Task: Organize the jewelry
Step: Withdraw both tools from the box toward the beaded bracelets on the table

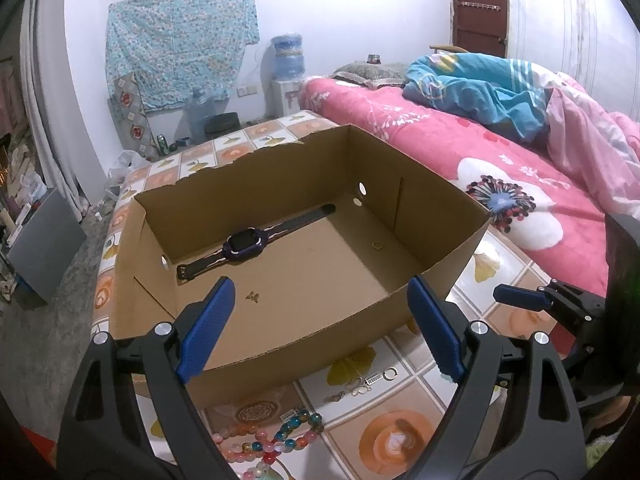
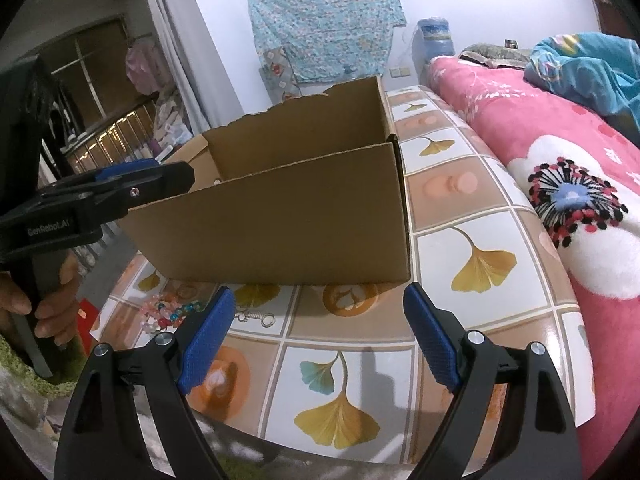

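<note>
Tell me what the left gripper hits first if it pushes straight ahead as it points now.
Probably the box: its near wall sits right between the open left gripper fingers. If the tips clear the rim, they would meet the box floor near the small butterfly charm. Depth is hard to judge.

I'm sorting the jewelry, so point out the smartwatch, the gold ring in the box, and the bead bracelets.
smartwatch (image 1: 244,243), left wrist view, on its dark screen.
gold ring (image 1: 376,245), left wrist view, on the band.
bead bracelets (image 1: 280,440), left wrist view, on the coloured beads.
</note>
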`<state>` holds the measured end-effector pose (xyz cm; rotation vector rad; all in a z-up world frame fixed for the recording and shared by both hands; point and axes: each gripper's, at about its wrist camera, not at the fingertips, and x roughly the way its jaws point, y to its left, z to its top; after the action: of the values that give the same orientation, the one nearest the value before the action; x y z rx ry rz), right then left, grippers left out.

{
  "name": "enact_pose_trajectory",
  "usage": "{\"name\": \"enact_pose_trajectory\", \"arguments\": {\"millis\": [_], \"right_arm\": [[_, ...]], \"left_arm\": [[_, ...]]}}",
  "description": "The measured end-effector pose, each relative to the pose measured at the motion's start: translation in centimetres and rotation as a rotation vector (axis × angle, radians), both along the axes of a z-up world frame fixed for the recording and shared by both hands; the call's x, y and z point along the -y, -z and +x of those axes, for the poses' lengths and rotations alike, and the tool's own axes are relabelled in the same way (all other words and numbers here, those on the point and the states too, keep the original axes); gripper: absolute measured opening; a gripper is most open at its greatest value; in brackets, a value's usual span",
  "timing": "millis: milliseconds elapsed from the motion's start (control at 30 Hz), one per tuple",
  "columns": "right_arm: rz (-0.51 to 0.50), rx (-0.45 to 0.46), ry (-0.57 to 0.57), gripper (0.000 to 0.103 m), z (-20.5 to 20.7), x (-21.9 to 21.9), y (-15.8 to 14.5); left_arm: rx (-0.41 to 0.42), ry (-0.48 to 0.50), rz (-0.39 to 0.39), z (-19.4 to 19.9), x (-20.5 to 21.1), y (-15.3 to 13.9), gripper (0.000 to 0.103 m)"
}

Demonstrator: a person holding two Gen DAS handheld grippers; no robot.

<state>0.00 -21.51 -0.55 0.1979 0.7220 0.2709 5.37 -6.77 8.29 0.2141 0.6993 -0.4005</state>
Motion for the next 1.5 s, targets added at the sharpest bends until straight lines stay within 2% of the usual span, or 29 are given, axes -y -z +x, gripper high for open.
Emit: {"name": "enact_pose_trajectory", "arguments": {"millis": [300, 500, 733, 900, 1067, 1167, 1333, 1500], "right_arm": [[-0.021, 0.006, 0.003, 0.084, 0.1, -0.3, -0.2], [-0.029, 0.002, 0.0, 0.084, -0.3, -0.9, -0.2], [-0.067, 0.027, -0.025, 0.084, -2.3, -2.1, -0.3], [-0.069, -0.016, -0.045, 0.084, -3.8, -2.9, 1.1], [-0.094, -0.046, -0.072, 0.084, -4.0, -4.8, 1.7], [-0.111, -0.037, -0.089, 0.083, -3.8, -6.2, 1.7], [-0.142, -0.063, -0.117, 0.069, -3.4, -8.2, 2.2], [-0.165, -0.074, -0.119, 0.062, -2.9, -9.3, 2.4]], "left_arm": [[0.01, 0.003, -0.044, 0.1, -0.4, -0.5, 0.084], [0.008, 0.019, -0.064, -1.3, -2.1, -0.3, 0.084], [-0.002, -0.006, -0.107, -3.8, -5.4, 0.2, 0.084], [-0.026, -0.034, -0.111, -6.2, -7.7, 1.7, 0.084], [-0.113, -0.068, -0.141, -7.7, -9.6, 4.7, 0.084], [-0.126, -0.083, -0.112, -8.2, -10.1, 6.2, 0.084], [-0.117, -0.13, -0.053, -8.2, -10.9, 7.7, 0.084], [-0.104, -0.127, -0.063, -7.9, -11.8, 8.0, 0.084]]}}
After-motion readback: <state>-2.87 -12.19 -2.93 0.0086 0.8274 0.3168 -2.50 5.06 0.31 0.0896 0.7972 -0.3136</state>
